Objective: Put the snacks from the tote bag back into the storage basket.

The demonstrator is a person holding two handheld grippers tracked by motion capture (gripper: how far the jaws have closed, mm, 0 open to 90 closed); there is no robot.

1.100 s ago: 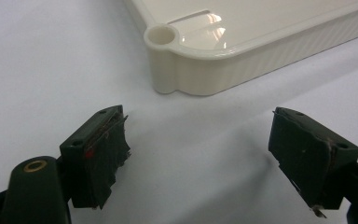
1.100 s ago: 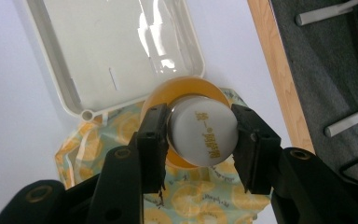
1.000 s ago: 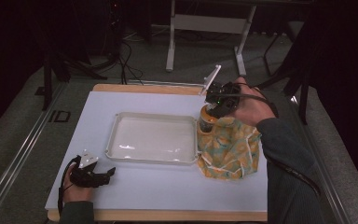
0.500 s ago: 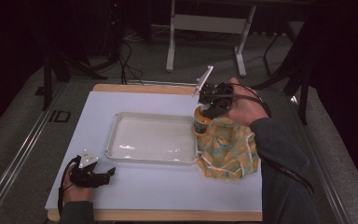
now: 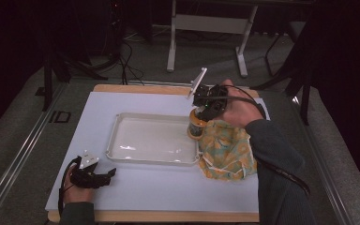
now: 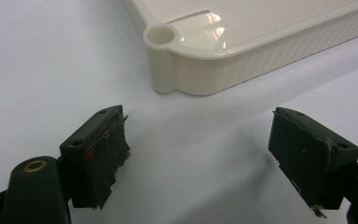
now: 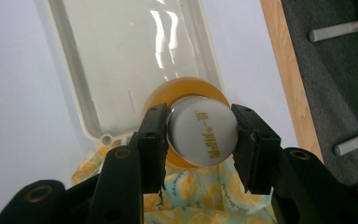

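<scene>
While my right gripper (image 7: 200, 135) hangs over the right end of the tray (image 5: 122, 123), its jaws are clamped on the white cap of a small orange jar (image 7: 193, 91), one jaw on each side of the cap, as the right gripper view shows from straight above. From the high view I see the jar (image 5: 196, 126) upright at the tray's right rim, above its near right corner; whether its base rests on the rim or hangs clear of it I cannot tell. Just beside the jar, on the side nearer me and to the right, lies a crumpled yellow-patterned cloth (image 5: 227, 150), bunched against the tray's right edge and partly under my right hand (image 5: 236, 110). In the right gripper view the cloth (image 7: 200, 196) shows below the jar, between the jaws' bases, and the tray's corner hole sits just left of the jar. My left gripper (image 5: 93, 177) lies low at the near left part of the table (image 5: 159, 187), well apart from the jar, held in my left hand (image 5: 75, 193). Its jaws stand wide apart with nothing between them; the left gripper view shows bare white table under them and the tray's near left corner (image 6: 168, 60) just ahead, not touched. The tray holds nothing inside that I can see, only glare on its glossy floor.
</scene>
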